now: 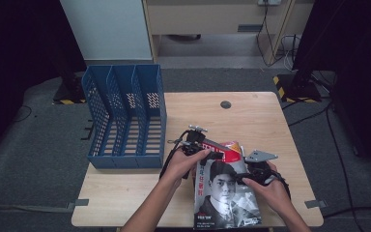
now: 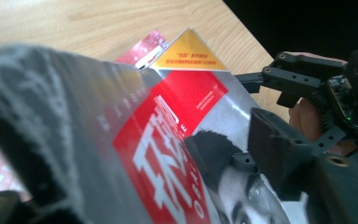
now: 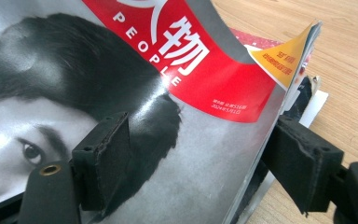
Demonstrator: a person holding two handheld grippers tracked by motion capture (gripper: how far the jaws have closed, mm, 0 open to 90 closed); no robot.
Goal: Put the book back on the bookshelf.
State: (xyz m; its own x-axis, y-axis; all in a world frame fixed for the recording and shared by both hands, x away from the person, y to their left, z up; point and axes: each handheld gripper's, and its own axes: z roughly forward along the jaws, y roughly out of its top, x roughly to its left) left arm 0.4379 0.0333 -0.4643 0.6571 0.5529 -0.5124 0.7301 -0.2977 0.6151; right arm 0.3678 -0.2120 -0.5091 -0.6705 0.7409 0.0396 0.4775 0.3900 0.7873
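We are lifting a magazine (image 1: 226,193) off a small stack at the front right of the wooden desk (image 1: 125,193). The left gripper (image 1: 204,151) pinches the cover's top left edge. The right gripper (image 1: 247,180) straddles the right edge, jaws apart. Next, we judge, comes closing that gripper, then carrying the magazine to the blue file rack (image 1: 125,116) at far left.

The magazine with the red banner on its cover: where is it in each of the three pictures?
High view: magazine at the table's near edge, right of centre.
Left gripper view: across the middle, cover tilted.
Right gripper view: left and centre, cover bowed.
Shared landmark: its yellow corner triangle.
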